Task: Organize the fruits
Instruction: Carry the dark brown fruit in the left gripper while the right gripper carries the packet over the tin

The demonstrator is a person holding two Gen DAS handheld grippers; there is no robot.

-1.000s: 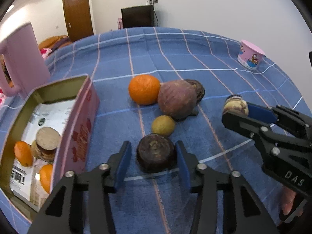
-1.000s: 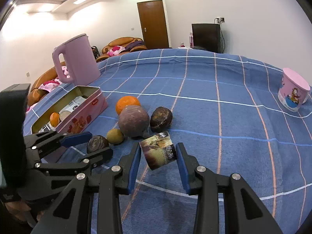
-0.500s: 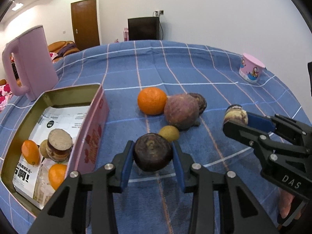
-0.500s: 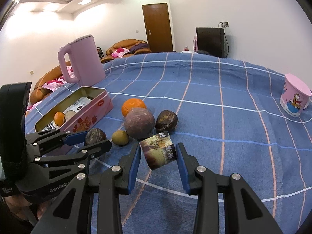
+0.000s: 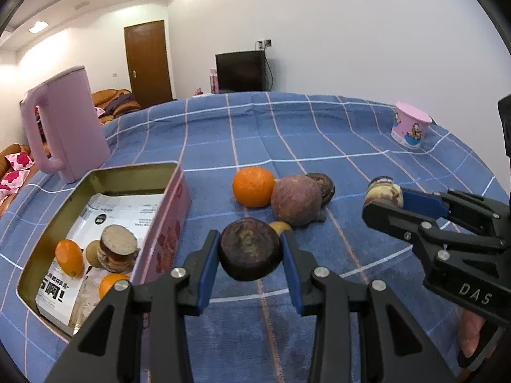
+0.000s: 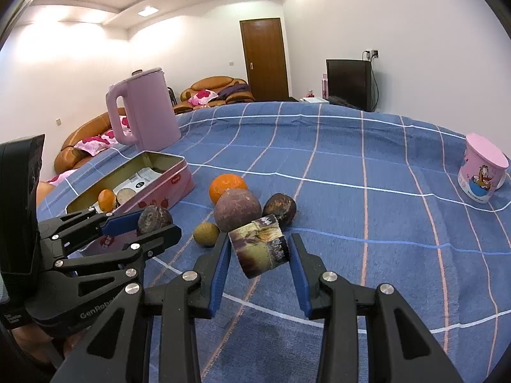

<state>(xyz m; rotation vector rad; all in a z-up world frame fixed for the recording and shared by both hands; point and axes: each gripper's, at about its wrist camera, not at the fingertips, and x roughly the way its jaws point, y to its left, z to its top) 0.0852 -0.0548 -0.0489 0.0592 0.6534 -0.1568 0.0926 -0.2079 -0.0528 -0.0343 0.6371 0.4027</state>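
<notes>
My left gripper (image 5: 250, 257) has its jaws clamped across the middle of a dark round fruit (image 5: 250, 249), held clear of the blue cloth (image 5: 287, 140), just right of the pink tin (image 5: 172, 223) that already holds small oranges (image 5: 69, 261) and a cut piece (image 5: 118, 252). I judge the fruit light with a firm, fairly smooth rind, so a grip across the widest part suits it; squeezing harder risks a dent. A second ago it sat on the cloth; now it is lifted and nearer the tin. To the right, an orange (image 5: 253, 186) and a purple fruit (image 5: 296, 201) wait. My right gripper (image 6: 259, 257) is unchanged, jaws narrow on a cut chunk (image 6: 260, 249), probably soft at its cut faces.
</notes>
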